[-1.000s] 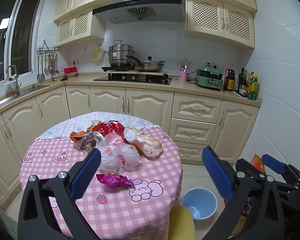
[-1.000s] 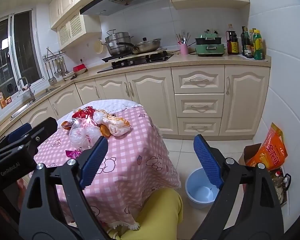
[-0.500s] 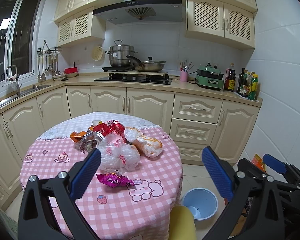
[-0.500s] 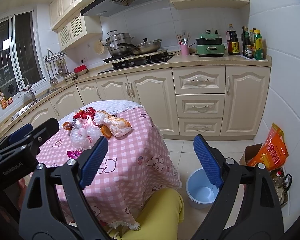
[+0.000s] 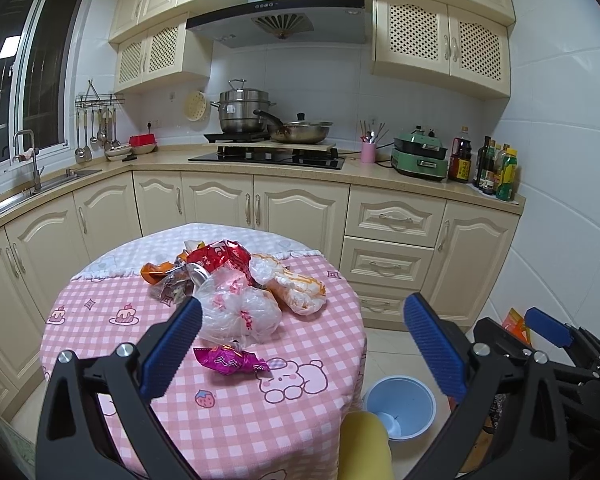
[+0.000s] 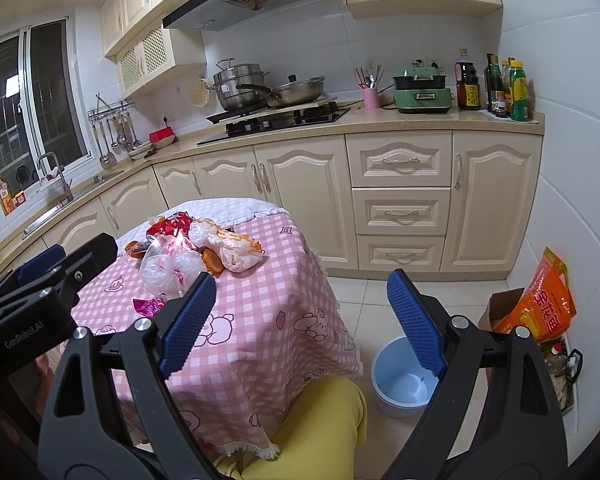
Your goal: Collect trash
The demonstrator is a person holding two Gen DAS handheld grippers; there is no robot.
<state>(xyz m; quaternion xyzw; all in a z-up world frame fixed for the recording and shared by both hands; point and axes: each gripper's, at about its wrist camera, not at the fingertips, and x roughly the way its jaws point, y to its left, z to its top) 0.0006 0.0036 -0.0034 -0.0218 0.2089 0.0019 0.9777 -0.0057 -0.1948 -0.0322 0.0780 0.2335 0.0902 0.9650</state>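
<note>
Round desk (image 5: 308,420) under pink checked tablecloth, trash heaped at centre and toward far side. Heap: clear plastic bag with pink print (image 5: 240,310) nearest, white-and-orange bag (image 5: 296,286) touching it on the right, red foil wrapper (image 5: 220,254) behind, orange wrapper (image 5: 154,270) and crumpled dark wrapper (image 5: 172,290) on the left, rim of a can (image 5: 198,272) showing between them. Magenta candy wrapper (image 5: 230,360) lying apart from heap, just in front of the clear bag, flat on the cloth. Left gripper (image 5: 300,352) held above near edge of desk, blue fingers (image 5: 172,348) spread wide, nothing between them, no contact with any trash. Right gripper (image 6: 300,320) held off to the right of the desk, over the floor, fingers (image 6: 416,324) likewise spread and gripping nothing. Light blue bin (image 6: 400,376) on floor tiles beside the desk, below the overhanging cloth; small pale scrap at its bottom in left wrist view, otherwise bare inside. Yellow-clad knee (image 6: 312,424) at bottom of frame, close against the tablecloth fringe. Orange sack (image 6: 540,304) and cardboard box against the right wall, near the bin.
</note>
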